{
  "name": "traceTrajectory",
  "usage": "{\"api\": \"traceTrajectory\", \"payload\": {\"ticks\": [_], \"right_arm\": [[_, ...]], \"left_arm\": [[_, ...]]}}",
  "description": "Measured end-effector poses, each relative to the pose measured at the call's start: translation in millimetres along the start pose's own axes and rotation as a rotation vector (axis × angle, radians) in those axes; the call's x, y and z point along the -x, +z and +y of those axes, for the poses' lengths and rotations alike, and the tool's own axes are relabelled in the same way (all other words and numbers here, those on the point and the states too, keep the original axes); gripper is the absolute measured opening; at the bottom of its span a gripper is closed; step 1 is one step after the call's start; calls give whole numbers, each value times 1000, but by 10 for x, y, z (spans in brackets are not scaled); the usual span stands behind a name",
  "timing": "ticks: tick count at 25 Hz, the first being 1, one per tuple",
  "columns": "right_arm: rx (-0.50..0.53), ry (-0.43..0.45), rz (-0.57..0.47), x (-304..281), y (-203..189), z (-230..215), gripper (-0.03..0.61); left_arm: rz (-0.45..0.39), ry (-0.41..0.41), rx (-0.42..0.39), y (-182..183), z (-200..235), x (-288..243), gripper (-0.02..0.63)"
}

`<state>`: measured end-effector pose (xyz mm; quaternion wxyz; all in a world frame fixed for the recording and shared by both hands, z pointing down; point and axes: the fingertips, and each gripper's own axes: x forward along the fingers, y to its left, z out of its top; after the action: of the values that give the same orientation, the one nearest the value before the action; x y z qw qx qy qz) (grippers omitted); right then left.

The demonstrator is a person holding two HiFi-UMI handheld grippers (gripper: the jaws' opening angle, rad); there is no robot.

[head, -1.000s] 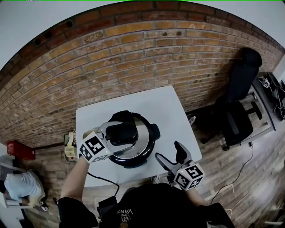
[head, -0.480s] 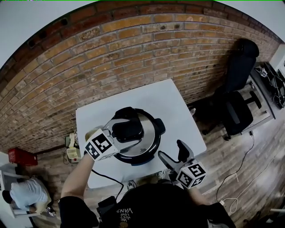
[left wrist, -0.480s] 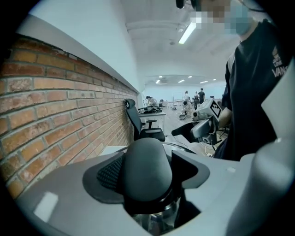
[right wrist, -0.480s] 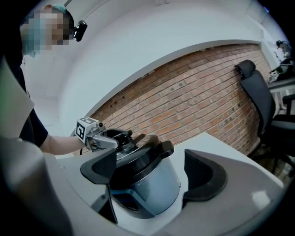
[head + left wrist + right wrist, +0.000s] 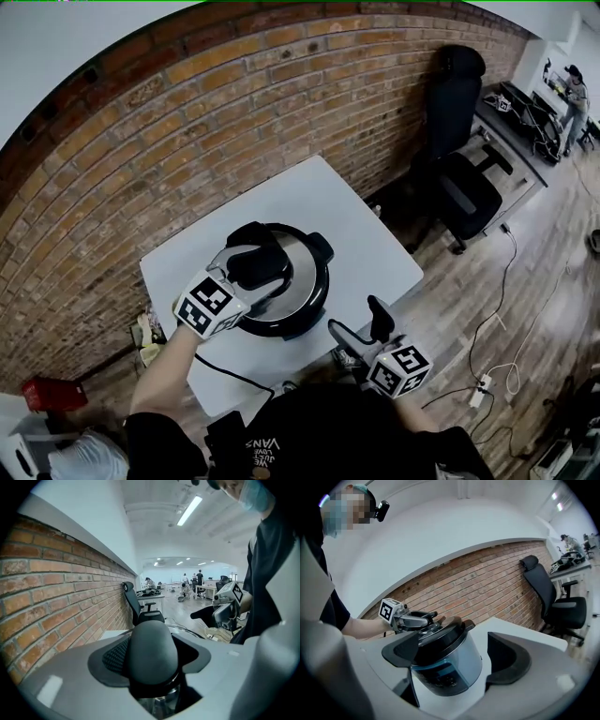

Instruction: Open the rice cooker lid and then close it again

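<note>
Rice cooker [image 5: 281,292] sits mid-bench [image 5: 309,202], lid [image 5: 302,277] down and seated.

Left claw [image 5: 261,259] is on top of it. The black lid handle [image 5: 153,651] fills the gap between the jaws, which have just been closing. Pads look to be on it both sides, so I'd call that a grip, though probably not at full squeeze yet.

Right claw [image 5: 361,323] has its jaws wide with nothing in them. It hangs off the near bench edge, well apart from the cooker and pointed at it.

Handling, my read:
- Lid is rigid steel plus plastic, likely weighty, so no flex to worry about.
- Handle is smooth and domed, so it could slip. Grip across its narrow width, low down, not on the crown.
- Looks like a twist-lock lid, so expect turn first, then lift. Can't confirm from here.
- Cooker body may skate or spin on the slick bench top. The free right claw could brace the housing.

Versus a second ago:
- Left claw is at the same spot on the handle but narrower.
- Lid is unchanged and cooker hasn't shifted on the bench.
- Head camera has swung, so more floor and the office chair [image 5: 464,187] now show on the right.
</note>
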<state>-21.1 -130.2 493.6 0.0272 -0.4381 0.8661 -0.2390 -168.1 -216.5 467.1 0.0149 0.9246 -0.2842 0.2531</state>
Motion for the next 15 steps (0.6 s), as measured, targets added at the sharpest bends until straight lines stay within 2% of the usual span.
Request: {"api": "traceTrajectory", "payload": {"ticks": [8,15], "right_arm": [[-10,-105,-51,267,-130,123,453],[-12,-155,-73,372,-211,222,453]], "left_arm": [[-8,-150,-89,23,-75,-2,279],[-13,-306,-187,26,-118,-6,279]]}}
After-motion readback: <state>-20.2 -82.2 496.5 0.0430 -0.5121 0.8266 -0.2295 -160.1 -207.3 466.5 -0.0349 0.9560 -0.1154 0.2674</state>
